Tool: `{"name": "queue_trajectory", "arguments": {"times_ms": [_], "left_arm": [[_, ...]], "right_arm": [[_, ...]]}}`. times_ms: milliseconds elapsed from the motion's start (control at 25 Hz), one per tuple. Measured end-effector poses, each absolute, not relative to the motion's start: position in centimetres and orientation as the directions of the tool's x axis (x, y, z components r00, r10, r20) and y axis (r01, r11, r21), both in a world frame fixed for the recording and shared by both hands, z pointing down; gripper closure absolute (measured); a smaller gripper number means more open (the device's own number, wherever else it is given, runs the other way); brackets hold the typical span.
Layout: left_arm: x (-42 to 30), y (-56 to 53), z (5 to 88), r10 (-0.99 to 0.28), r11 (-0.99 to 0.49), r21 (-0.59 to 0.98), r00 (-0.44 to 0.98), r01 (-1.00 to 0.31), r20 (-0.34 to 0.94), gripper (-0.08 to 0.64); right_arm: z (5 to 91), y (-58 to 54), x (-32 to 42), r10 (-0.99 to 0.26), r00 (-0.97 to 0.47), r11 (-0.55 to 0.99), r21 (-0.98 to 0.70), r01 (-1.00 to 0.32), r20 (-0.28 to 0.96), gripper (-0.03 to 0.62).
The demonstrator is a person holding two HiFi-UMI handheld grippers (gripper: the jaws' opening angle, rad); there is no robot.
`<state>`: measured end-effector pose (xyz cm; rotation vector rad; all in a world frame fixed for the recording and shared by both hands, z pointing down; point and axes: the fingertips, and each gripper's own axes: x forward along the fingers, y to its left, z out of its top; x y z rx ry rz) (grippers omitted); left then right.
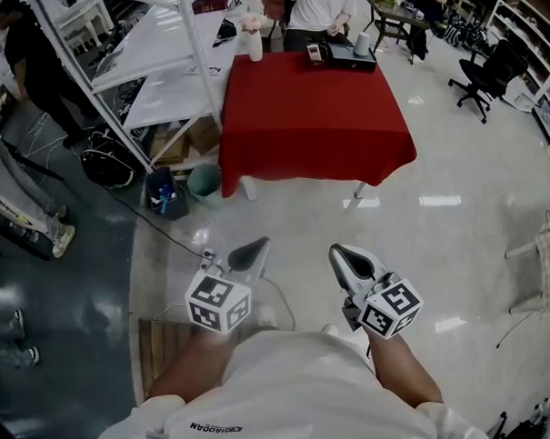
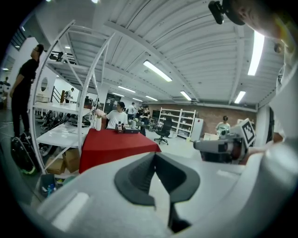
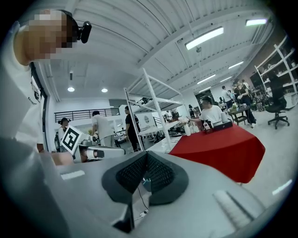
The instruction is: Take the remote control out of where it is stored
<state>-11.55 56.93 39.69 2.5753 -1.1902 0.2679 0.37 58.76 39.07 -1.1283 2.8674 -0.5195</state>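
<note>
A red-clothed table (image 1: pixel 316 111) stands a few steps ahead of me. At its far edge lies a black box (image 1: pixel 352 56), with a small dark object (image 1: pixel 314 51) upright at the box's left end; it is too small to identify as the remote. My left gripper (image 1: pixel 252 250) and right gripper (image 1: pixel 344 254) hang side by side over the floor, well short of the table. Both have their jaws together with nothing between them. The table (image 2: pixel 114 144) shows beyond the shut pads in the left gripper view, and the same table (image 3: pixel 223 148) in the right gripper view.
A white bottle (image 1: pixel 254 42) and a white cup (image 1: pixel 362 43) stand on the table, and a person (image 1: pixel 316 7) sits behind it. A white metal rack (image 1: pixel 164 59), a teal bucket (image 1: pixel 204 181) and a blue box (image 1: pixel 164 193) stand to the left. An office chair (image 1: pixel 486 78) is far right.
</note>
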Motion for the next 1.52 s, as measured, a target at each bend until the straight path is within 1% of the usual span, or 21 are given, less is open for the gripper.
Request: {"name": "queue_trajectory", "arguments": {"times_ms": [280, 400, 680, 1000, 1280, 1520], "left_arm": [[-16.6, 54.1, 39.4, -0.721, -0.612, 0.174, 0.635, -0.771, 0.277, 0.558], [-18.0, 53.0, 39.4, -0.71, -0.626, 0.179, 0.65, -0.759, 0.271, 0.558], [-20.7, 51.6, 40.9, -0.673, -0.654, 0.19, 0.678, -0.732, 0.298, 0.558], [-21.4, 50.8, 41.4, -0.648, -0.674, 0.202, 0.7, -0.711, 0.301, 0.558], [-21.0, 49.6, 42.1, -0.647, -0.669, 0.212, 0.699, -0.712, 0.306, 0.558], [-20.9, 47.3, 42.1, -0.657, -0.656, 0.203, 0.682, -0.727, 0.32, 0.558]], "right_arm": [[39.0, 55.3, -3.5, -0.7, -0.707, 0.64, -0.348, -0.685, 0.105, 0.589], [39.1, 54.1, -5.1, -0.714, -0.693, 0.616, -0.38, -0.69, 0.1, 0.589], [39.6, 53.0, -8.1, -0.733, -0.669, 0.591, -0.372, -0.716, 0.124, 0.589], [39.8, 52.3, -7.9, -0.763, -0.631, 0.55, -0.37, -0.749, 0.143, 0.589], [40.1, 51.2, -7.2, -0.76, -0.632, 0.553, -0.362, -0.751, 0.151, 0.589], [40.7, 47.8, -7.3, -0.746, -0.649, 0.56, -0.388, -0.732, 0.148, 0.589]]}}
